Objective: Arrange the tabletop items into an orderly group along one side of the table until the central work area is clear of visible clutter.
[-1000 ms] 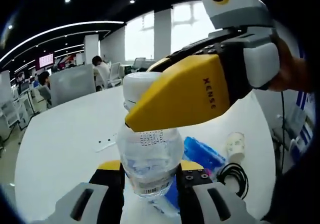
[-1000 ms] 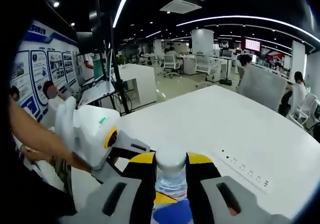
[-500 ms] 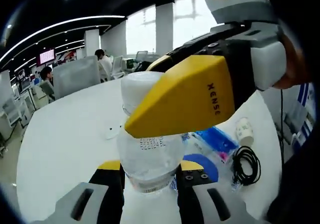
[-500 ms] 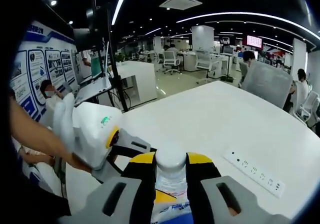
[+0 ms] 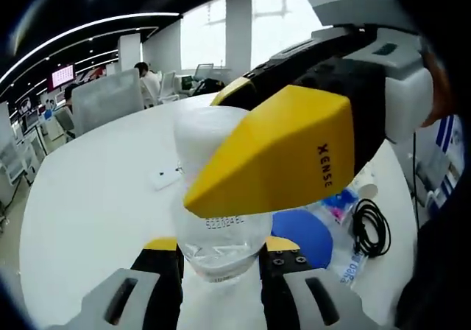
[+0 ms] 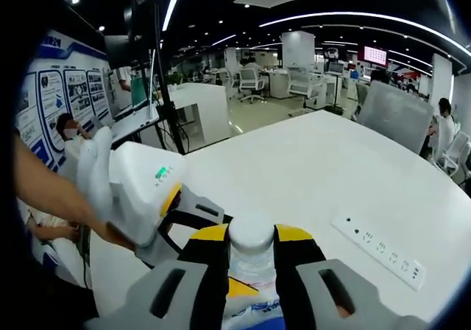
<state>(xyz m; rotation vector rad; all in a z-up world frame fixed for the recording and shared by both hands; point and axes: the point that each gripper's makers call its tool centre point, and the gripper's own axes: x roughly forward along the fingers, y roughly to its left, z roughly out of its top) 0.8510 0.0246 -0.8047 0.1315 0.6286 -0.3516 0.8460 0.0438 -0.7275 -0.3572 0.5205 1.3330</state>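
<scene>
— What do you hold now, nearest to you?

— In the left gripper view my left gripper point(image 5: 218, 260) is closed on the lower body of a clear plastic bottle point(image 5: 221, 234); the two jaws press it from both sides. In the right gripper view my right gripper point(image 6: 251, 260) is closed on the white cap point(image 6: 251, 234) of the same bottle, one jaw on each side of the cap.

— So both grip one bottle?

— Yes. In the left gripper view the yellow jaw of my right gripper crosses in front of the bottle neck, coming from the right.

— And behind the bottle?

— On the white table point(image 5: 96, 197), just right of the bottle, lies a blue round thing point(image 5: 303, 236); I cannot tell what it is. Beside it is a blue packet point(image 5: 340, 201), then a coiled black cable point(image 5: 370, 227) and a paper cup point(image 5: 364, 190), partly hidden.

— Farther?

— A white power strip point(image 6: 379, 250) lies on the table to the right in the right gripper view. Beyond the table edge I see office chairs point(image 5: 107, 102) and desks.
</scene>
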